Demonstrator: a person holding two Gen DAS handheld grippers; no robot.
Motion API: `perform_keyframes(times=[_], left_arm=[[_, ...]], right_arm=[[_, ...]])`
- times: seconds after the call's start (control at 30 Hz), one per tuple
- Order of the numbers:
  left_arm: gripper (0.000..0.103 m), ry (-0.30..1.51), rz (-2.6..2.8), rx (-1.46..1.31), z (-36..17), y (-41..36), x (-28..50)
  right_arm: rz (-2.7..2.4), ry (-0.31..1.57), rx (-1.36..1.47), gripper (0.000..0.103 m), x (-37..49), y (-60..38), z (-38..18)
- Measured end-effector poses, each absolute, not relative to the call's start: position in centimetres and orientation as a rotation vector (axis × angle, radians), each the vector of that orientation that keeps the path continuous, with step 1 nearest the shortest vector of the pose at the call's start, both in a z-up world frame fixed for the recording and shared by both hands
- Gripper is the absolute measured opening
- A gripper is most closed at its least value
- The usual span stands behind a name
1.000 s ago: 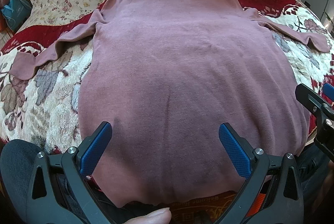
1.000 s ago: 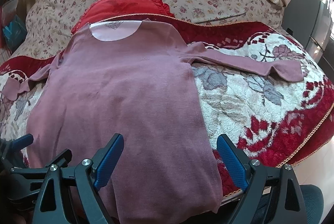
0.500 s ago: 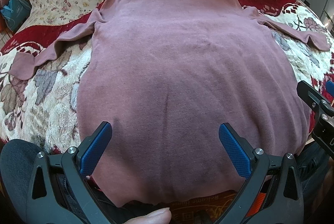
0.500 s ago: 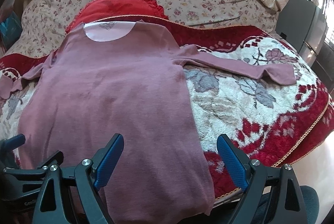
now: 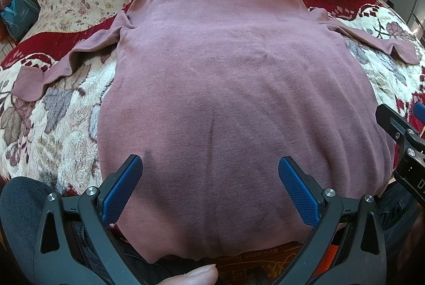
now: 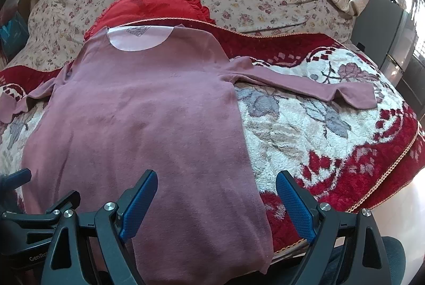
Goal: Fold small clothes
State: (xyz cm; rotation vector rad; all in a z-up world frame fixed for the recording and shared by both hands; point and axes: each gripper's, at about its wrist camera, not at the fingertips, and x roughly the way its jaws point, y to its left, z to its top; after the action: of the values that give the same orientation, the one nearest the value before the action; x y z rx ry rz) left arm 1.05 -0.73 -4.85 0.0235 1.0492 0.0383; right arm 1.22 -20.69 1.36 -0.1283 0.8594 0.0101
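Mauve shirt point(image 5: 239, 104) flat on blanket point(image 6: 305, 131); both hand-held grippers point(image 5: 209, 189) point(image 6: 216, 200) spread apart, empty

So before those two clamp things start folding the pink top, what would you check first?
1. Shirt spread flat, front up: ok.
2. Both sleeves stretched out sideways, one sleeve straight, the other sleeve rumpled: not ok.
3. Left gripper open and empty: ok.
4. Right gripper open and empty: ok.
5. Hem fully on the blanket: not ok, it hangs over the near edge.
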Motion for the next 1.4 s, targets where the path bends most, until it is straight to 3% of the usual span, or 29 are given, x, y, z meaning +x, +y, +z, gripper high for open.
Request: perform_keyframes(times=[1.4], left_arm=[[0.102, 1.054, 0.028, 0.017, -4.9, -1.1, 1.0]], right_arm=[[0.178, 0.821, -0.06, 0.09, 0.3, -19.4, 2.4]])
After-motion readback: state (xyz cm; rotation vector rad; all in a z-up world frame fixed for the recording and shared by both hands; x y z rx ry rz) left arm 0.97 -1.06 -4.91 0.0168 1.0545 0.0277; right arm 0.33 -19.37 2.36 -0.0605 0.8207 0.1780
